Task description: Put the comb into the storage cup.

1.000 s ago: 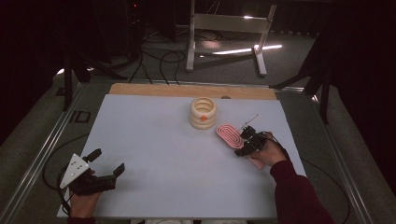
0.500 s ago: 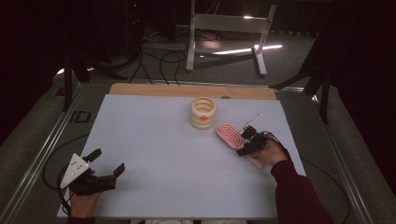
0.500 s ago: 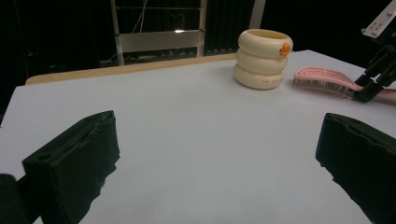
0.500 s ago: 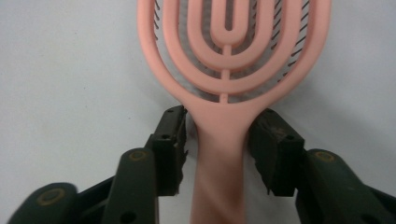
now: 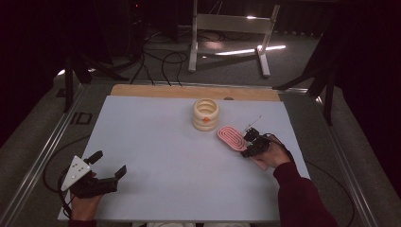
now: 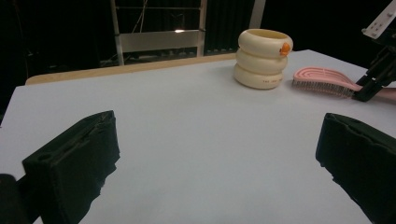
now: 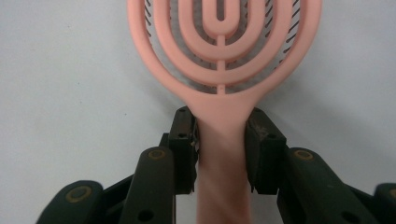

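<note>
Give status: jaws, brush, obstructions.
Right gripper just closed on pink hairbrush handle. Left gripper open, idle. Cream ring holder stands apart.

Right gripper [image 7: 219,149]: jaws have just been closing over the last second and now clamp the handle of the pink hairbrush [image 7: 224,60], one pad pressed against each side just below the brush head. In the earlier high views the same gripper already sat at the handle end of the brush; at that size the narrowing of the jaws cannot be resolved there, and it reads clearly in the right gripper view. Brush position on the table shows no discernible shift. No other change noted between the earlier pictures and now.
</note>
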Motion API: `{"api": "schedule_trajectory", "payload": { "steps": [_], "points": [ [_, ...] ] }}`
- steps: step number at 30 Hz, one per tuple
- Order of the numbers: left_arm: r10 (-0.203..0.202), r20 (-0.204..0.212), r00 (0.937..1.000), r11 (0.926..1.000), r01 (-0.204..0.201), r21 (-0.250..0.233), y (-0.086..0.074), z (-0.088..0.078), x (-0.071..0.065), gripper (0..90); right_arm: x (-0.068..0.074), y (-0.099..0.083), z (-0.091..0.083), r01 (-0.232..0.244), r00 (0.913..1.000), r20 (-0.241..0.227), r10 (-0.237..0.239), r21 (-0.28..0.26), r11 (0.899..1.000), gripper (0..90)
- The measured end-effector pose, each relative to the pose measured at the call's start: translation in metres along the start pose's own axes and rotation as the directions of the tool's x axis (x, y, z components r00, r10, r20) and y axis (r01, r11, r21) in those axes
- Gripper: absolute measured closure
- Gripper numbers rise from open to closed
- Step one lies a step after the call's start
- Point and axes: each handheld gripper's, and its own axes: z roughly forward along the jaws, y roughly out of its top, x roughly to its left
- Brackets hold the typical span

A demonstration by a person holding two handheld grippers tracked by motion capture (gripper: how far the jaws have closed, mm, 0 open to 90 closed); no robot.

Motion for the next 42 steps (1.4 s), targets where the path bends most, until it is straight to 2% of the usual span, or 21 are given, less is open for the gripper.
{"api": "schedule_trajectory", "payload": {
  "steps": [4,20,42],
  "points": [
    [-0.002,-0.001,1.0,1.0,0.002,0.0,0.0,0.0,0.0,0.1,0.0,-0.002,-0.001,0.019,0.9998,0.001,-0.019,-0.007,1.0,68.8],
    [-0.002,-0.003,1.0,0.9999,0.002,0.012,-0.001,0.002,0.0,0.1,0.003,-0.012,-0.004,0.018,0.9998,-0.001,-0.018,-0.068,0.998,69.5],
    [-0.011,-0.008,0.9999,0.9996,0.012,0.026,-0.001,0.003,0.0,0.2,0.018,-0.01,-0.025,0.041,0.9991,-0.006,-0.042,-0.16,0.986,69.5]
  ]
}}
